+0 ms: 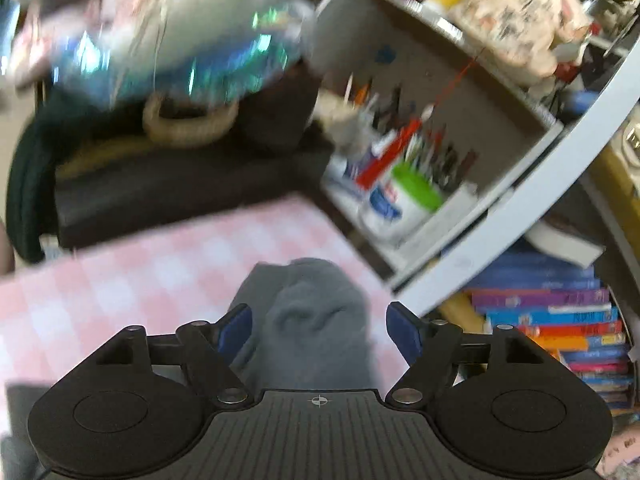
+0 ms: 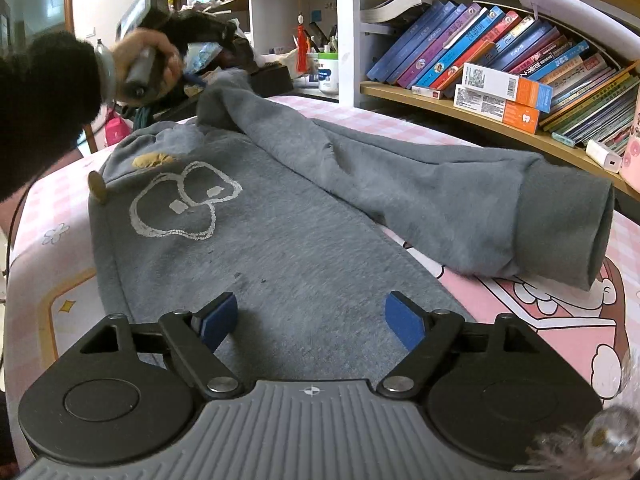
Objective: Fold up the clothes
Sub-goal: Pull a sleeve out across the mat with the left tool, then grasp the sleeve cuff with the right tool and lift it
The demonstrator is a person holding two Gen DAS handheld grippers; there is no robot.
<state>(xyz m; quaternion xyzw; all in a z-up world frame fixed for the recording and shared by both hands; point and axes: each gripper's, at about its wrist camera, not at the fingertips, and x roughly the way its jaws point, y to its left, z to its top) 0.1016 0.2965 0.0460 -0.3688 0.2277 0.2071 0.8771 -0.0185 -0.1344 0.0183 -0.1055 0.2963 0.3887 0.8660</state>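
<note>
Across the pink checked worktop lay a grey fleece sweatshirt with a white outline print, its cuffed sleeve stretched toward three o'clock. At ten o'clock the left claw, pads apart, hovered over a bunched grey fold. The right claw stood open above the hem.

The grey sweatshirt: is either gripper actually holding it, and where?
Neither: both the left gripper and right gripper are open over the sweatshirt.
</note>
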